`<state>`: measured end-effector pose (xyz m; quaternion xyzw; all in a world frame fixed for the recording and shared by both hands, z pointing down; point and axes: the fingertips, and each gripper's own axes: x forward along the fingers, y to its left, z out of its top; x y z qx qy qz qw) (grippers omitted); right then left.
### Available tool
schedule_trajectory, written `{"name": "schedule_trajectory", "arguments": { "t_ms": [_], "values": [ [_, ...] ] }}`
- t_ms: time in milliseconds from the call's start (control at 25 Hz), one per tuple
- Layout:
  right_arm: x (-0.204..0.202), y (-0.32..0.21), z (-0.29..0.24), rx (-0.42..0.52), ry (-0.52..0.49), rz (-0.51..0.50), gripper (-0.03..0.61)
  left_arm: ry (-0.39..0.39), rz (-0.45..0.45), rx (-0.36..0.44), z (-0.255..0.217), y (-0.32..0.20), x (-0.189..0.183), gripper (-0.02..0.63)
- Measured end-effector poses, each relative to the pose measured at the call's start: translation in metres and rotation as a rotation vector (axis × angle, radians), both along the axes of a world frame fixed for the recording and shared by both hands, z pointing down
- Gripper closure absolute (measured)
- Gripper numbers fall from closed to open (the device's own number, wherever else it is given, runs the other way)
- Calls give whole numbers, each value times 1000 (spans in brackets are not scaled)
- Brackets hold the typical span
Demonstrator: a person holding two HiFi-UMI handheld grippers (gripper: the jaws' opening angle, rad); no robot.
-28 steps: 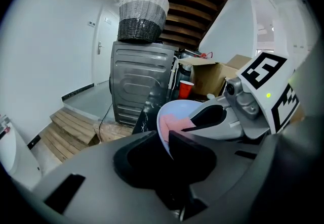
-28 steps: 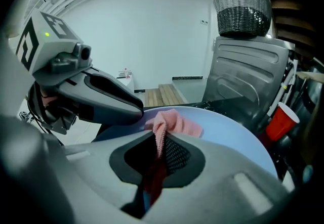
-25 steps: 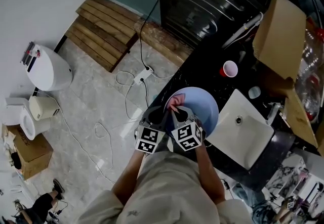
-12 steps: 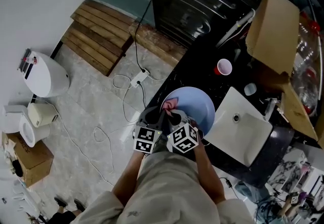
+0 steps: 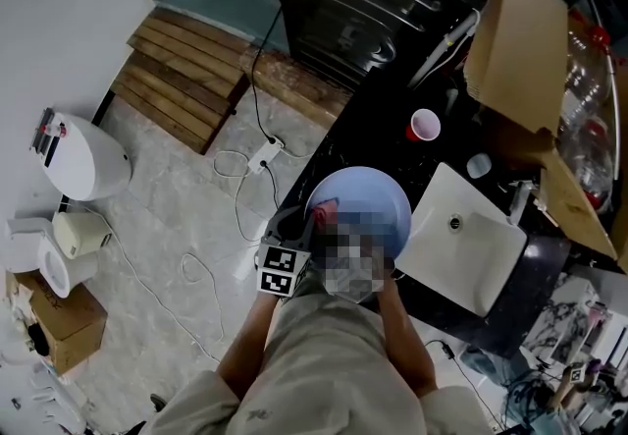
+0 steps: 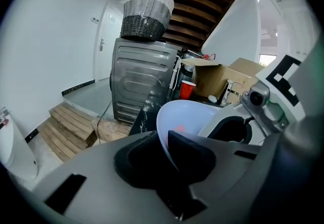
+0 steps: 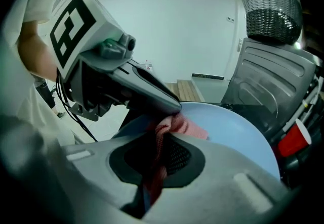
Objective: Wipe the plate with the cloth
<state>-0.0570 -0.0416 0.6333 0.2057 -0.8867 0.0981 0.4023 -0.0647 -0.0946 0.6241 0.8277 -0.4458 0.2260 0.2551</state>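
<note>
The person's two forearms run close side by side, elbows tucked in, reaching down to the near edge of the plate. The left gripper has its jaws pinched on the plate's near rim, which stands edge-on between them. Just beside it, the right gripper is clamped on the cloth, a pinkish-red bunch pressed against the pale blue face of the plate near that same rim.

Beyond the plate a red cup stands upright on the black counter, its inside pale. To the plate's right lies a white sink, and farther off an open cardboard box.

From overhead the right gripper is blurred over, so only its own view shows the cloth in its jaws. Both gripper views catch a woven basket sitting on the grey appliance beyond the plate; the head view does not show it.
</note>
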Motion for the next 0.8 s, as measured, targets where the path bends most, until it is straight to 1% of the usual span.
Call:
{"name": "schedule_trajectory", "arguments": {
  "t_ms": [200, 480, 800],
  "values": [
    [2, 11, 1, -17, 37, -50, 554, -8, 9, -1, 0, -1, 1, 549],
    [8, 30, 0, -83, 47, -98, 554, -12, 16, 0, -1, -3, 2, 549],
    [18, 47, 2, -127, 118, -153, 554, -27, 26, -2, -2, -2, 3, 549]
  ]
}}
